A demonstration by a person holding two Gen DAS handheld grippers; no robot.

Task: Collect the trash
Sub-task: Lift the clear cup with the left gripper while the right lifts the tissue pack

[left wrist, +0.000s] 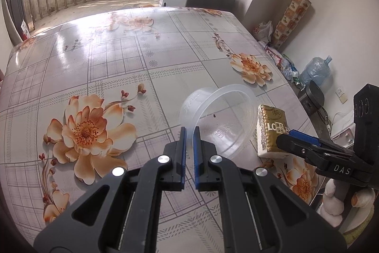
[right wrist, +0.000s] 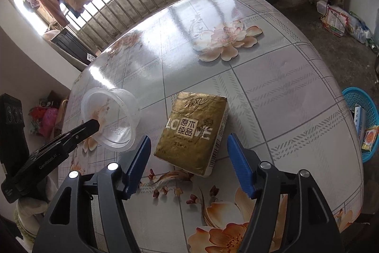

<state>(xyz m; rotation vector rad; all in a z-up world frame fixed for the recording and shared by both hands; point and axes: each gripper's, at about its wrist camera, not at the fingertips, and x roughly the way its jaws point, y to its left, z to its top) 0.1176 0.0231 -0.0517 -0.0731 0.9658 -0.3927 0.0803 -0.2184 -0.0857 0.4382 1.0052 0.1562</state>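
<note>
The left hand-held gripper [left wrist: 189, 132] is pinching the rim of the clear round plastic tub [left wrist: 219, 119], which hangs tilted on its side just above the floral-cloth counter [left wrist: 113, 68]. The right hand-held gripper [right wrist: 188, 141] stands spread, nothing between its blue pads, poised over the near end of the gold-wrapped tissue pack [right wrist: 195, 132] that lies flat on the counter just beside the tub.

To my eye the pack is next. The jaws look barely wider than its short side, so I would come down square across that width, sink both pads past the soft wrapper edges, then squeeze firmly, since the foil looks slippery. The tub should be kept clear of the pack meanwhile.

A blue plastic mesh basket [right wrist: 355, 98] sits on the floor off the counter's right edge, likely the bin.

Count: one tub, one tissue pack, one basket, two hand-held grippers.
</note>
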